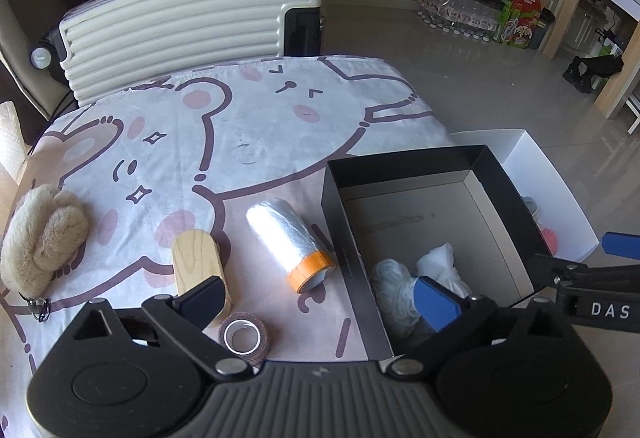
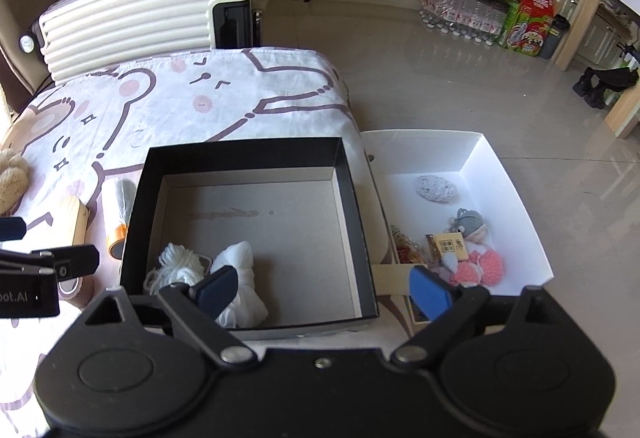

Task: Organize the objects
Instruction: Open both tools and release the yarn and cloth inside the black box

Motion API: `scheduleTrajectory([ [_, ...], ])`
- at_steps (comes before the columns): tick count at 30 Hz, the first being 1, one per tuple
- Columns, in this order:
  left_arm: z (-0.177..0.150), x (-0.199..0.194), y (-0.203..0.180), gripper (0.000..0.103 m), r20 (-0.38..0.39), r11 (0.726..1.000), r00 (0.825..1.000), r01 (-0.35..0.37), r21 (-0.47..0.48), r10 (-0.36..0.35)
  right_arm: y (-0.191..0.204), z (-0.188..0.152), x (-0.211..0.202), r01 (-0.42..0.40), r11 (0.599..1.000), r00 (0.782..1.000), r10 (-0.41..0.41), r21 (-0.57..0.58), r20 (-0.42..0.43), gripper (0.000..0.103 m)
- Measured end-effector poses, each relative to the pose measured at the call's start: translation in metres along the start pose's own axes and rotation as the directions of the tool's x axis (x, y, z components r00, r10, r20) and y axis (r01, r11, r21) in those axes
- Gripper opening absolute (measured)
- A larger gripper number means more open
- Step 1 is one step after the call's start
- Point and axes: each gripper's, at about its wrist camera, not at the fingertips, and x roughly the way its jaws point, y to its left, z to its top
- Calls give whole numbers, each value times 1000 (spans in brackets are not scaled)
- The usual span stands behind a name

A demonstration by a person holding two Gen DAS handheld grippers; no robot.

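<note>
Both hand-held grippers (left (image 1: 320,298), right (image 2: 324,288)) spread wide, empty; black box (image 2: 352,174) below.

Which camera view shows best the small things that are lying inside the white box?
The right wrist view. There the white box lies open to the camera, with a grey lump, a grey knitted toy and pink knitted pieces inside. In the left wrist view the black box hides nearly all of them.

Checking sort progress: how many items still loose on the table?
4: plush at far left, wood block, film roll beside the black box, tape roll nearest the left gripper. Others may be hidden.
</note>
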Motion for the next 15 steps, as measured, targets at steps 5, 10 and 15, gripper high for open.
scheduleTrajectory([
  [5,-4,-3,7,103,5,1000,1000,-26,0,26,-1,-4,-8,17,1000,1000,-18,9,23,103],
  [10,-9,-3,15,103,-6,999,999,-53,-10,53,0,-7,-17,24,1000,998,-25,10,56,103],
  [15,-12,-6,22,103,-4,997,997,-75,-25,75,-2,-9,-22,16,1000,998,-17,14,60,103],
])
